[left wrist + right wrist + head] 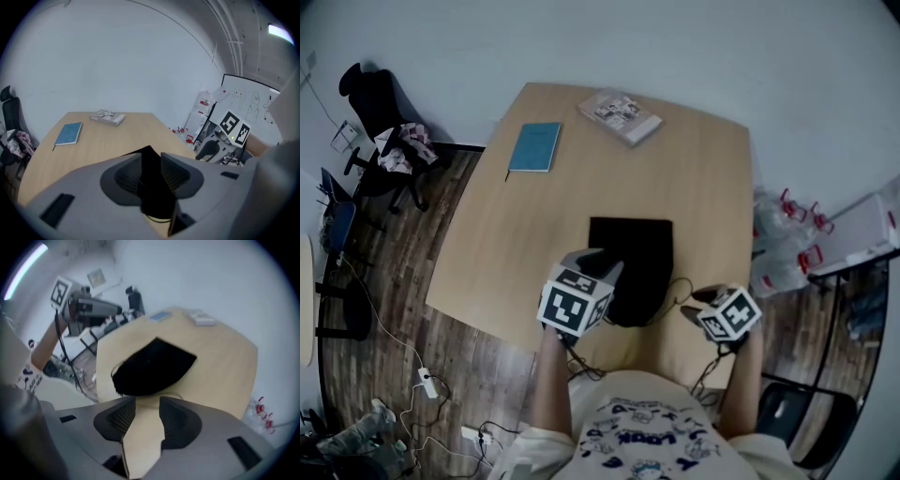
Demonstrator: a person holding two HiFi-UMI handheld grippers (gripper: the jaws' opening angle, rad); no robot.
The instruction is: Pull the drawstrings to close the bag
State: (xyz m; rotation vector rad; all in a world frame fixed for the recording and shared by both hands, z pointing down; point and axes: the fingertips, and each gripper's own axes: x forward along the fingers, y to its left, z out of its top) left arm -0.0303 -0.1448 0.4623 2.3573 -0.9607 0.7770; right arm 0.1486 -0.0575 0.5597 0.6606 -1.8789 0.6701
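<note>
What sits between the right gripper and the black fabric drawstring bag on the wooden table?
Nothing visible: only bare light wooden table lies between the right gripper, jaws open, and the black fabric drawstring bag. The blue notebook lies far beyond.

a pale wooden table (703, 187) with rounded corners carries four things. at its far left lies a blue notebook (534, 147), flat and closed. at the far edge, right of the notebook and well apart from it, lies a wrapped book (620, 115), turned at an angle. a black bag (631, 258) lies flat near the near edge, about mid-width. a thin dark drawstring (673, 284) loops onto the bare wood just right of the bag's near end.
</note>
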